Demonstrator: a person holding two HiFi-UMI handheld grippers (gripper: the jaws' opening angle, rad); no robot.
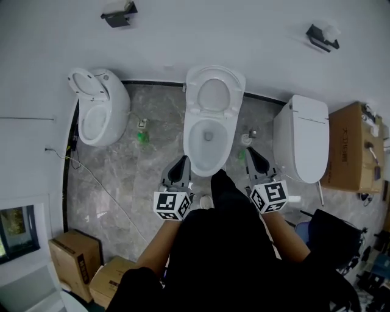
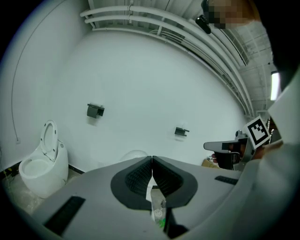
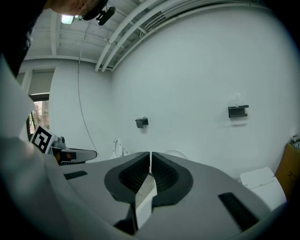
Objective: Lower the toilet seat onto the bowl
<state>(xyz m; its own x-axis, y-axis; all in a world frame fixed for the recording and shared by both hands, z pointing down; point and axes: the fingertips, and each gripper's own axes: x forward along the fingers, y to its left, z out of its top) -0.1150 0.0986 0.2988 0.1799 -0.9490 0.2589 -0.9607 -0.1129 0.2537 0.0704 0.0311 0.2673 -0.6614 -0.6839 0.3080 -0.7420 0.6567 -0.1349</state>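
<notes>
Straight below the head camera stands the middle toilet of three that line a white wall. Its toilet seat is raised and stands upright at the wall side, so the bowl lies uncovered under it. The seat is well apart from both grippers.

The left gripper is low in front of the bowl, near its left front edge, and it points toward the wall. In the left gripper view its fingers are pressed together and nothing is between them. The right gripper is on the other side of the bowl, between it and the right toilet, whose lid is closed. In the right gripper view its fingers also meet with nothing between them. Whether either gripper touches the bowl I cannot tell.

The left toilet has its lid up. A small green bottle stands on the marble floor between the left and the middle toilet. Two black holders hang on the wall, and a cardboard box stands at the far right.
</notes>
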